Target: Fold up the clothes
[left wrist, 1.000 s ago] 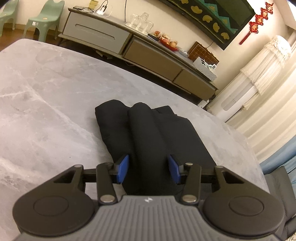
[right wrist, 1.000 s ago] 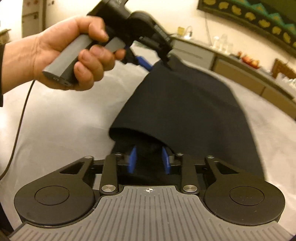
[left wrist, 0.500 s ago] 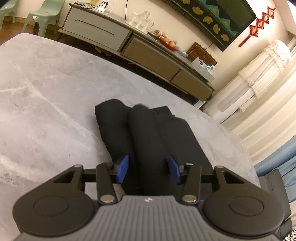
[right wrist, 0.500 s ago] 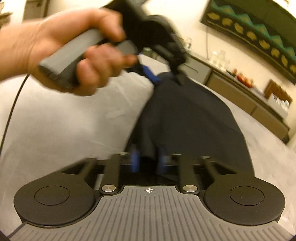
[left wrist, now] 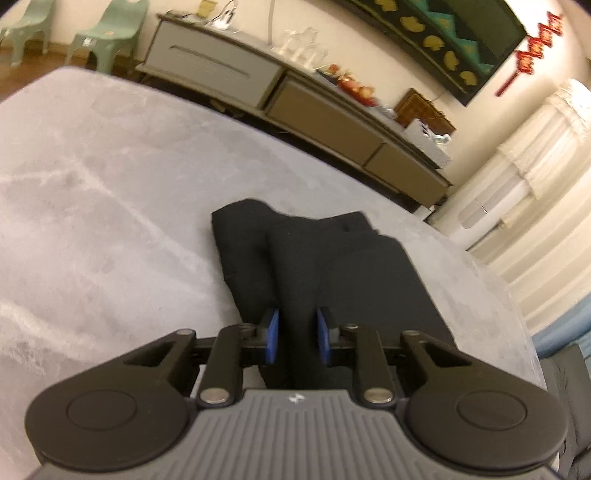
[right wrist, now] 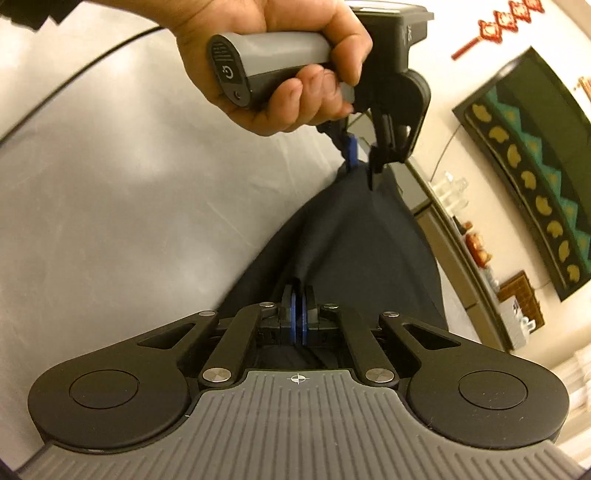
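Note:
A black garment [left wrist: 332, 266] lies in long folds on the grey marble table [left wrist: 92, 192]. My left gripper [left wrist: 295, 338] is shut on a raised ridge of the cloth at its near end. In the right wrist view the same garment [right wrist: 354, 243] hangs stretched between both grippers, lifted off the table. My right gripper [right wrist: 298, 317] is shut tight on its near edge. The left gripper [right wrist: 364, 162], held in a hand, pinches the far edge above.
A long grey and tan sideboard [left wrist: 295, 99] with glasses and fruit stands past the table's far edge. Two green chairs [left wrist: 110, 33] stand at the far left. White curtains [left wrist: 535, 177] hang at the right. A cable [right wrist: 74, 77] runs across the table.
Both grippers have closed on the black cloth. The garment's near end has been lifted off the table and now hangs stretched between them.

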